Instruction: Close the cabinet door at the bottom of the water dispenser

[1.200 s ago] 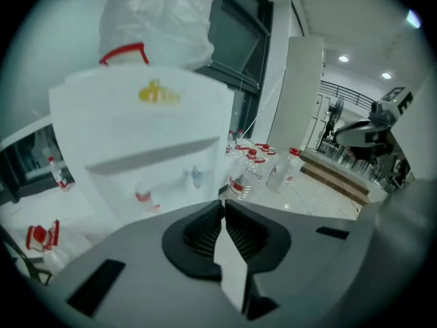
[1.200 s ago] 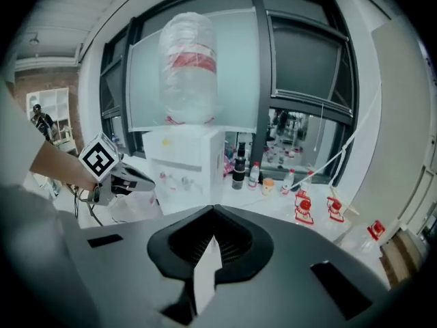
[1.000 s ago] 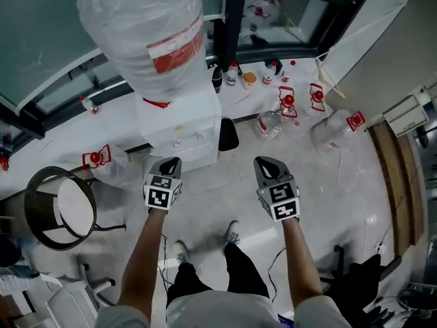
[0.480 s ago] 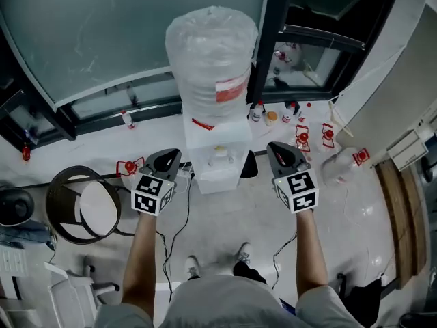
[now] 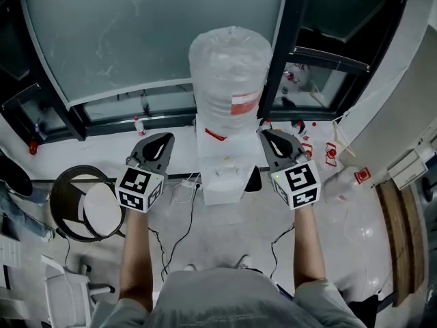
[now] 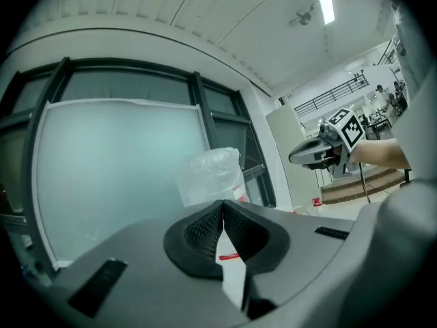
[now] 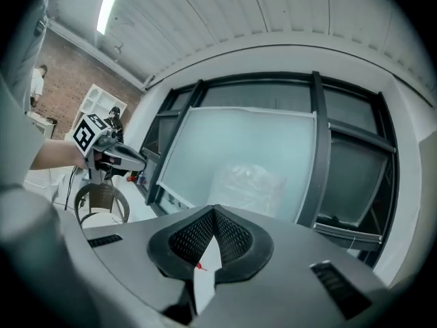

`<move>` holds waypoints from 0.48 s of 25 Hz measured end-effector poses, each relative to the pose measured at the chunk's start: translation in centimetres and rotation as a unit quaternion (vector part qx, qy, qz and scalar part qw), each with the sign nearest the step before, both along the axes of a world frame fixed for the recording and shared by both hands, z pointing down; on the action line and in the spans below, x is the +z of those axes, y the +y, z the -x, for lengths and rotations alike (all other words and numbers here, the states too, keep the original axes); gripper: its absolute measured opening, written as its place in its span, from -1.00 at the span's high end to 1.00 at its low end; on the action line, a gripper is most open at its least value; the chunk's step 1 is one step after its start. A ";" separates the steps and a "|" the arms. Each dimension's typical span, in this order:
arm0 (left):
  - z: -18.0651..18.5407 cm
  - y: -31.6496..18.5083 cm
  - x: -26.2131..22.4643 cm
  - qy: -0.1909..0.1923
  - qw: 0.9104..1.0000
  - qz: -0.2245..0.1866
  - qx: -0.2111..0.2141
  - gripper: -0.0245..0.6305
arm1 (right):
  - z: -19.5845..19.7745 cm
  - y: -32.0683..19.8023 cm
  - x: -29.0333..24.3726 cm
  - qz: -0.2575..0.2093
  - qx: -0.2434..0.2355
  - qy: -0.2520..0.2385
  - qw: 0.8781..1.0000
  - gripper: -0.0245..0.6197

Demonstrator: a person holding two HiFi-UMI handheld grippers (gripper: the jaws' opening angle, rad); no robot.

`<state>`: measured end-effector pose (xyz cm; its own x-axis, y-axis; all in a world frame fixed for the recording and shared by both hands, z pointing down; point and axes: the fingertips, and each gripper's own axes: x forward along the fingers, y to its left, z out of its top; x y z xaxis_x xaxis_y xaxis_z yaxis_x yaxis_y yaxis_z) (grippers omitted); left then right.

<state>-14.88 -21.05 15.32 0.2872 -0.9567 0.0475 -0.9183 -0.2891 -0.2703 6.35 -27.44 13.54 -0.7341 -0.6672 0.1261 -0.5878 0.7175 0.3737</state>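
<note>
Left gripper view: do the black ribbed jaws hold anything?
No: the left gripper shows its tips pressed together with nothing between them.

Person in grey short-sleeved shirt [image 5: 225, 296].
Left gripper [image 5: 166, 138] and right gripper [image 5: 266, 134]: dark grey shells, black-and-white marker cubes [image 5: 138, 188].

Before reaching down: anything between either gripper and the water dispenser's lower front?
Nothing visible. Left gripper and right gripper flank the water dispenser; only a cable lies on the floor left of it.

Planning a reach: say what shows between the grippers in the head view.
The water dispenser and its wrapped bottle, between left gripper and right gripper; both gripper views place it ahead.
</note>
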 end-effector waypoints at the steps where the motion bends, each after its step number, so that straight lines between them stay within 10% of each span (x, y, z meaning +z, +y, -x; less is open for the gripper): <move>1: 0.1 0.3 -0.9 0.000 1.000 -0.011 -0.002 0.86 | 0.2 0.2 -0.7 -0.006 -0.004 -0.001 1.000 0.84; 12: 0.1 1.1 -4.2 -0.021 0.998 -0.056 -0.015 0.86 | 1.3 0.0 -1.9 -0.026 -0.019 0.011 0.999 0.84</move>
